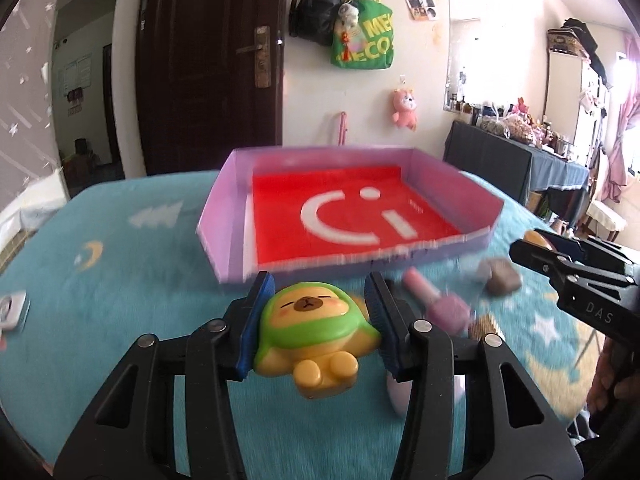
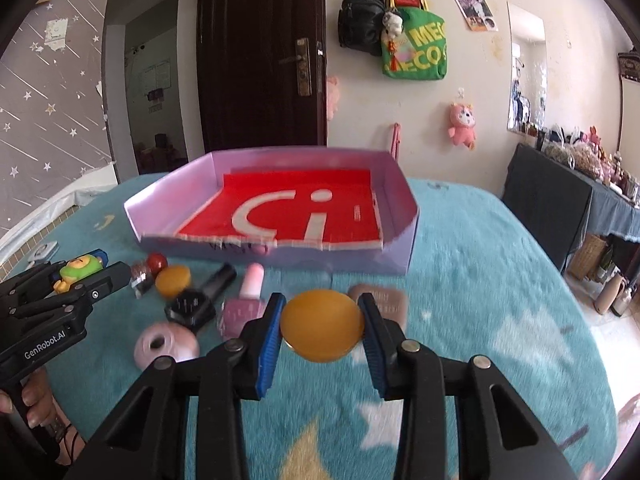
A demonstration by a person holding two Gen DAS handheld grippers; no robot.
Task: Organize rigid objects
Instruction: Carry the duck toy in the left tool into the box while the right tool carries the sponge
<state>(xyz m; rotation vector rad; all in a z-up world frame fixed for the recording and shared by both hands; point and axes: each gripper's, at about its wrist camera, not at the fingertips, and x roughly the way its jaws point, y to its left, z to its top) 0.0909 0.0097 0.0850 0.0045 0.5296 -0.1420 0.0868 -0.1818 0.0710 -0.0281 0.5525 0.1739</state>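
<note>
both grippers loaded. left gripper [image 1: 318, 322] is clamped on the bear figure [image 1: 312, 332], blue pads on its flanks, so its belly and feet hang out toward the camera. right gripper [image 2: 322, 326] is clamped on the amber disc [image 2: 322, 326] across its rim, face tilted up; edge-on is probably the only stable hold on something that flat. both items look clear of the blue blanket [image 2: 500, 280].

target looks like the purple tray [image 2: 400, 258] with the red liner [image 2: 280, 200], straight ahead of both tools, nothing in it that i can see. near wall is low but still a lip, so each load has to pass over it.

clutter between tools and tray: pink nail polish bottle [image 2: 246, 304], black hex piece [image 2: 188, 306], dark tube [image 2: 220, 278], second amber disc [image 2: 173, 280], red ball [image 2: 157, 261], pink ring [image 2: 166, 344], brown block [image 2: 380, 302] just behind the held disc. two tools converging on one tray: collision risk, stagger the drops.
</note>
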